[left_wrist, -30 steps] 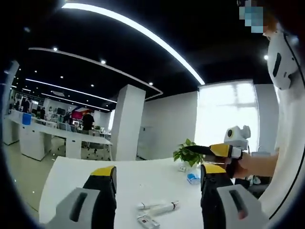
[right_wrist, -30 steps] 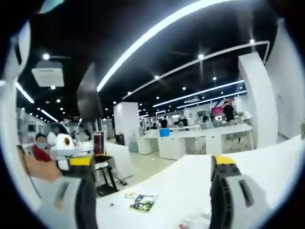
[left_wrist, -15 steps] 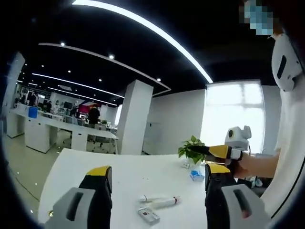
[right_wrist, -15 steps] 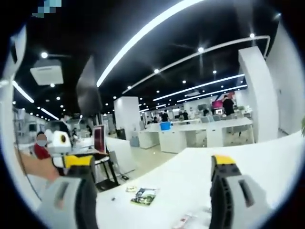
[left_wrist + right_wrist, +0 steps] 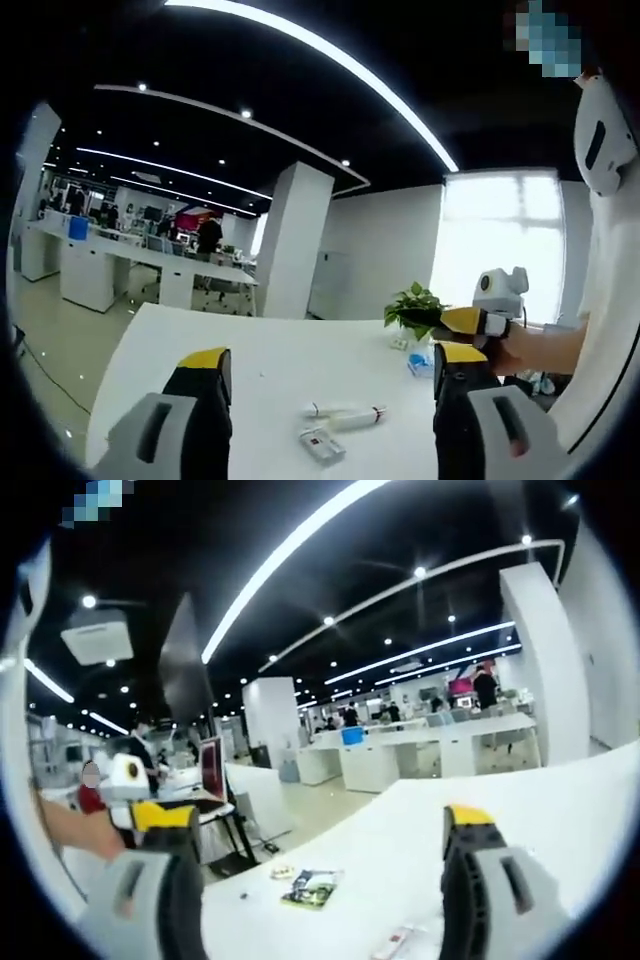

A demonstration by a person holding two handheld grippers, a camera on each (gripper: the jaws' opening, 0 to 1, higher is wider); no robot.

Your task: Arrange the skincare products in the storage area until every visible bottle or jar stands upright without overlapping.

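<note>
A white table [image 5: 280, 370] carries a white tube [image 5: 345, 412] lying on its side, with a small flat white pack [image 5: 322, 444] flat beside it. My left gripper [image 5: 328, 356] hovers above and short of them, open, nothing between its jaws. A small blue-and-white item [image 5: 420, 365] sits further back near a potted plant [image 5: 415, 308]. The right gripper's yellow-tipped jaw [image 5: 468, 320] comes in from the right, held by a hand [image 5: 520, 350]. In the right gripper view my right gripper [image 5: 316, 818] is open and empty over the table [image 5: 400, 860], with a lying white tube [image 5: 395, 942] at the bottom edge.
A green printed leaflet [image 5: 310, 890] and a small round item [image 5: 283, 873] lie near the table's edge. A white pillar [image 5: 292, 240] and office desks [image 5: 120, 270] stand beyond. A small white camera unit [image 5: 498, 290] stands at the back right.
Both views have drifted a little, so the table items sit slightly higher in the pictures. Both grippers stay open; nothing on the table has moved.
</note>
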